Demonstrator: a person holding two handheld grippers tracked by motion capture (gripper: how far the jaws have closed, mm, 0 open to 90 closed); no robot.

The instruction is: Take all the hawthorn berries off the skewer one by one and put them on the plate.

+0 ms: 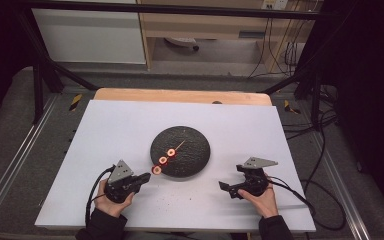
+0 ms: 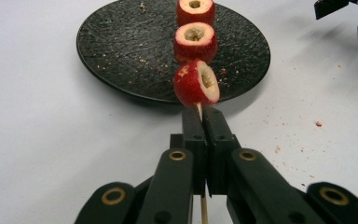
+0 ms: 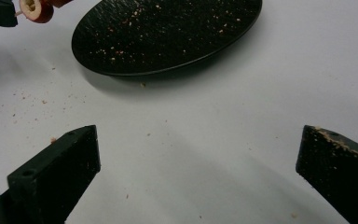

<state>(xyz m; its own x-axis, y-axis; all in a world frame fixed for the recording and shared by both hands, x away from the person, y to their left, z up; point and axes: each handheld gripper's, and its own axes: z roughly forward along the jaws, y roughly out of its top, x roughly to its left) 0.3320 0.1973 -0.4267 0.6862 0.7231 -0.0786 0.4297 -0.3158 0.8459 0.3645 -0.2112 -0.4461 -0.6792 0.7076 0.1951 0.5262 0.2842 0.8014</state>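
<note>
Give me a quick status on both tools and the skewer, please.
Left tool shut on skewer, three fruit pieces over plate. Right tool open, empty, beside plate. Nothing in the way.

Black, speckled plate [image 1: 190,145]; red fruit rings [image 2: 196,84] with pale centres; tan wooden skewer [image 2: 204,210]; white table [image 1: 130,130]

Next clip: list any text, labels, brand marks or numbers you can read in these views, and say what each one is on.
No readable text in any of the three views.
Black plate: no print, only crumbs.
Red fruit pieces on the wooden skewer: no label.
Left gripper, right gripper: jaws unmarked.
White table top: blank.
Wall plate at the far top edge: too small to read.
</note>
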